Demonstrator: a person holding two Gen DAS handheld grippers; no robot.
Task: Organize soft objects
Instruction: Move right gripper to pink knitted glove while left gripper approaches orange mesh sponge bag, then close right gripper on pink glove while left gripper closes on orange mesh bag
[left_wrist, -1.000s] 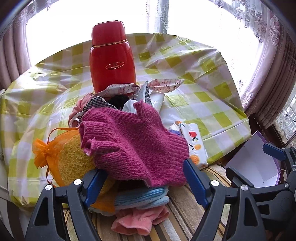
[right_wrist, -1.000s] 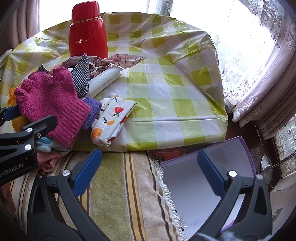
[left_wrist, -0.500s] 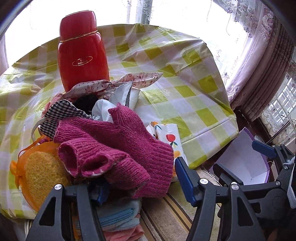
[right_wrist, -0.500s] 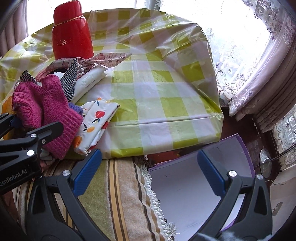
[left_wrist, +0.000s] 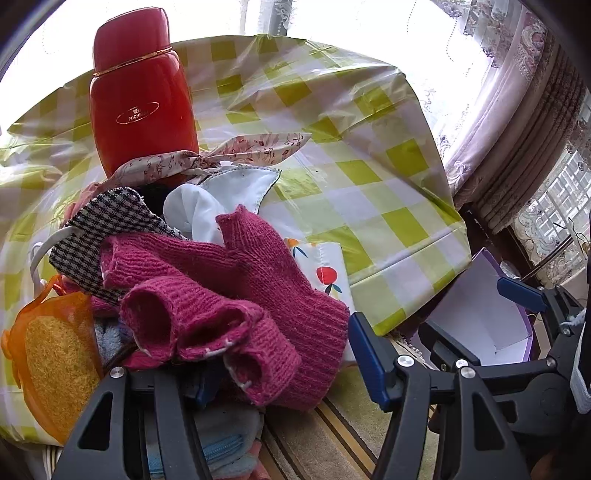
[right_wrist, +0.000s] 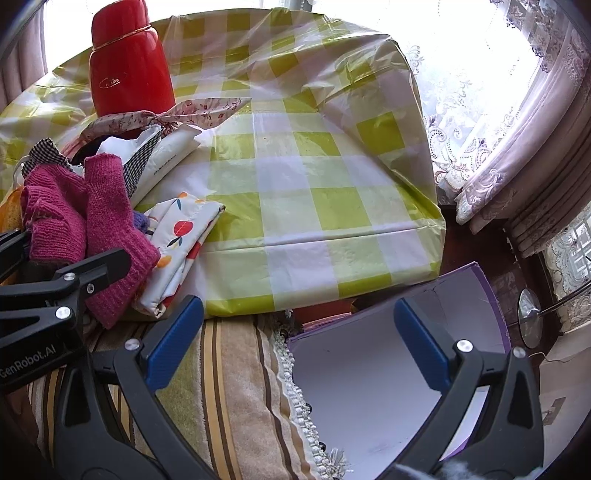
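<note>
The left gripper (left_wrist: 284, 373) has just been closing its jaws, with the magenta knitted glove (left_wrist: 236, 291) between them. In the left wrist view the glove is bunched, its finger openings facing the camera. The left pad is buried under the folds; the right blue pad stands just beside the cuff, and I cannot tell whether it presses on the wool. In the right wrist view the same glove (right_wrist: 92, 218) shows from the side, draped over the left gripper's black arm at the bench's near left edge.

The glove tops a heap of soft things. The left wrist view alone shows an orange mesh pouch with a yellow sponge (left_wrist: 51, 354) and blue and pink cloths (left_wrist: 229, 443) beneath the glove. Both views show a black-and-white checked cloth (left_wrist: 107, 229), a floral ribbon (left_wrist: 236, 151), a fruit-print pouch (right_wrist: 181, 236) and a red flask (left_wrist: 142, 92) standing upright behind the heap on the green-checked bench (right_wrist: 306, 192).

The right gripper (right_wrist: 299, 339) is released, jaws wide with nothing between them, above a striped towel (right_wrist: 229, 391) and a purple box with a white inside (right_wrist: 369, 387) that sits below the bench's right corner. The right wrist view shows the box almost whole, the left only a part of it (left_wrist: 476, 317).
</note>
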